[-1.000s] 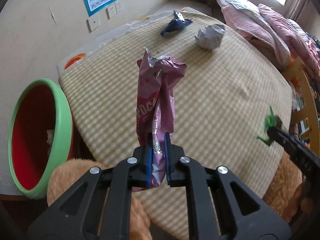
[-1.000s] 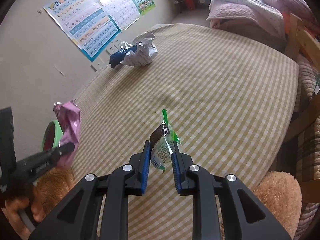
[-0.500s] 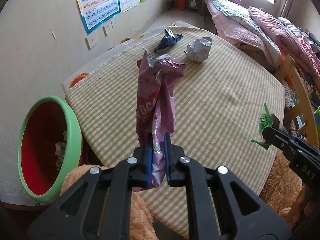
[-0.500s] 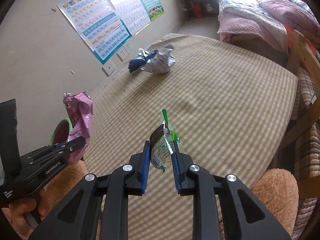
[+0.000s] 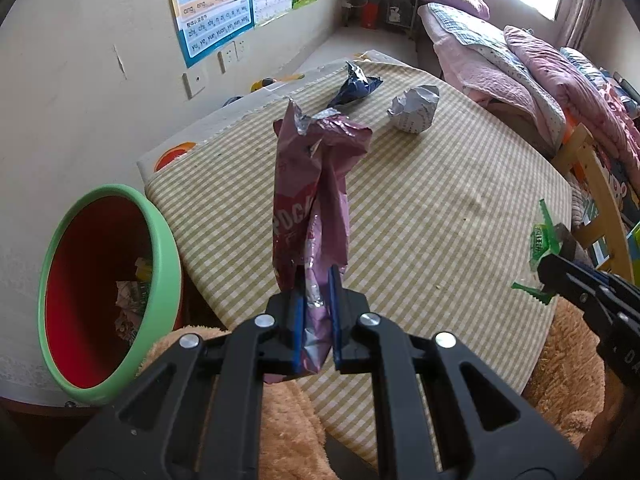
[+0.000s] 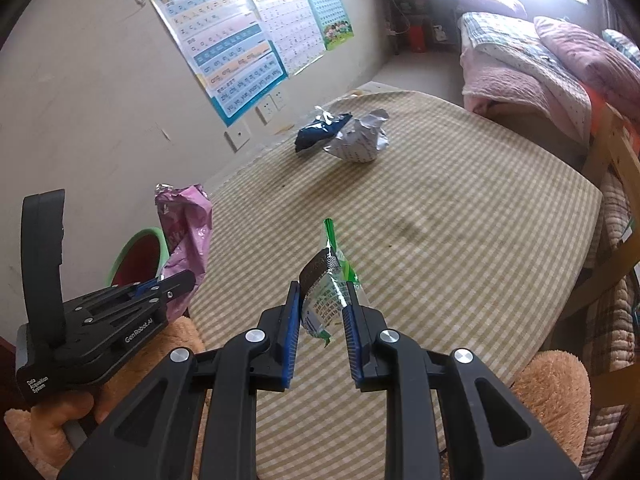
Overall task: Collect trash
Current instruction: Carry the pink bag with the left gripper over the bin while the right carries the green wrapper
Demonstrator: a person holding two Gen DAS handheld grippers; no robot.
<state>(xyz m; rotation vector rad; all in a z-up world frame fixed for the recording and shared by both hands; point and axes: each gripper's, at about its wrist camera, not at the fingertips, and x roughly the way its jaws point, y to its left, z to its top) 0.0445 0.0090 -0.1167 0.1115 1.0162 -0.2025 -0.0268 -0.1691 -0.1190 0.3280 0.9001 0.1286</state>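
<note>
A purple snack bag (image 5: 312, 200) is pinched upright in the left gripper (image 5: 316, 320) above the checked bench (image 5: 440, 208), beside a green-rimmed bin (image 5: 160, 240). The right gripper (image 6: 322, 316) pinches a green wrapper (image 6: 328, 296).

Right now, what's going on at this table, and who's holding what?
A person is clearing trash with two handheld grippers. The left gripper is shut on a pink snack bag, lifted clear of the checked tablecloth. The right gripper is shut on a small green wrapper. A dark blue wrapper and a crumpled paper ball lie on the table's far side. The red bin with a green rim at the table's edge already holds some scraps.
</note>
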